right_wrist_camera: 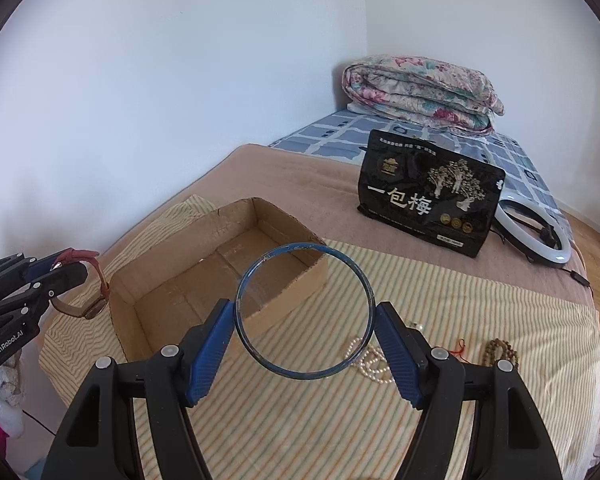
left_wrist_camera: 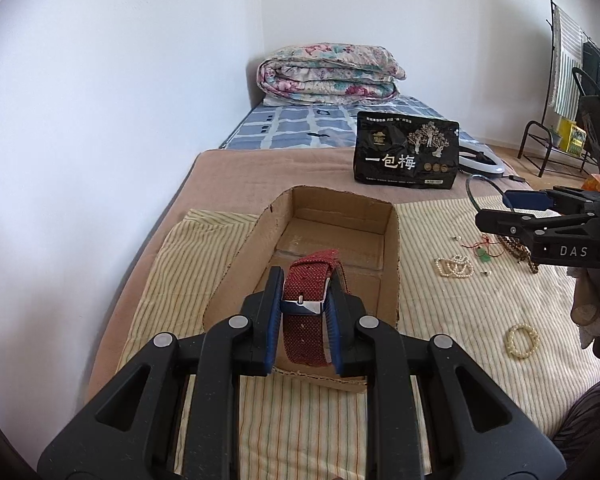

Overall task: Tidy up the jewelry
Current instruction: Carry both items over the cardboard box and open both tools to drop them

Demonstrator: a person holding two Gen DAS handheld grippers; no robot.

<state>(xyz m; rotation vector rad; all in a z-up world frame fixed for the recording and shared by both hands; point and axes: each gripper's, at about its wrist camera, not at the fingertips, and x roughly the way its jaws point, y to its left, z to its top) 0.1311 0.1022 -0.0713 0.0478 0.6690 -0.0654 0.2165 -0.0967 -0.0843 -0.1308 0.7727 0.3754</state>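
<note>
Above the near end of the cardboard box (left_wrist_camera: pixel 332 236), the left tongs (left_wrist_camera: pixel 303 304) pinch the red watch strap (left_wrist_camera: pixel 306 300) lengthwise, while the right tongs (right_wrist_camera: pixel 305 320), farther off, clamp the blue bangle (right_wrist_camera: pixel 305 312).

Bed (right_wrist_camera: pixel 308 168) bears striped cloth (right_wrist_camera: pixel 440 312), cardboard box (right_wrist_camera: pixel 300 280), black pouch (right_wrist_camera: pixel 428 200).

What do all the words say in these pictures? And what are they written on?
"一包梅" in big white characters, on the black snack bag standing on the bed.
"DAS" on the right gripper, seen from the left wrist view.
"GenRobot.AI" on the left gripper, seen from the right wrist view.
The small print along the top and bottom of the bag is too small to read.
</note>
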